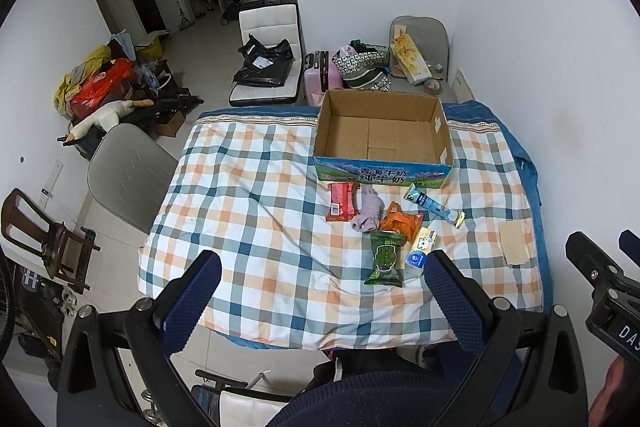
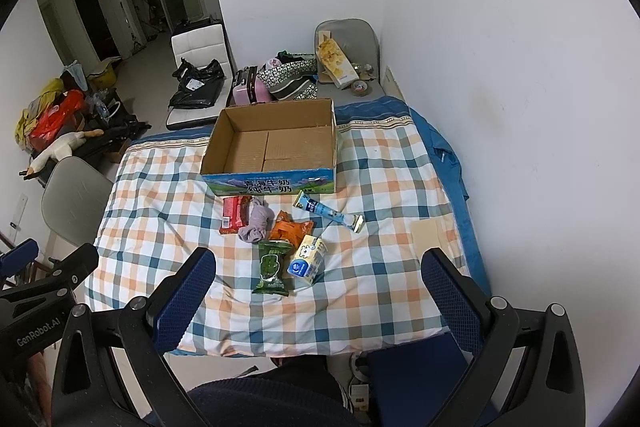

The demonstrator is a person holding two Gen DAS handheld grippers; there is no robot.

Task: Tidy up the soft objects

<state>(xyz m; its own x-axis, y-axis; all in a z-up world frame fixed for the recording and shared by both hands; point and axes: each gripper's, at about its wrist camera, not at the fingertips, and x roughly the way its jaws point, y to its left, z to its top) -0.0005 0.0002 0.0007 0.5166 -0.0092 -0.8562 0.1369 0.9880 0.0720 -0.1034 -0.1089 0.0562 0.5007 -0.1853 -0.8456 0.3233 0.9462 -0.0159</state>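
Hovering low in frame, left gripper [image 1: 320,291] spread wide, gripping nothing; right gripper [image 2: 320,291] likewise spread, bare. Cardboard box [image 2: 272,151] at frame centre on checked cloth [image 2: 380,267]. Just below box: red packet [image 2: 233,215], purple sock [image 2: 256,221], orange packet [image 2: 290,227], green packet [image 2: 272,267], milk carton [image 2: 308,259], blue tube [image 2: 328,215].

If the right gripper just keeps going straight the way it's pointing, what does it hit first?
Probably the small milk carton, which sits nearest the middle between the open right gripper fingers, beside the green snack packet; depth is unclear.
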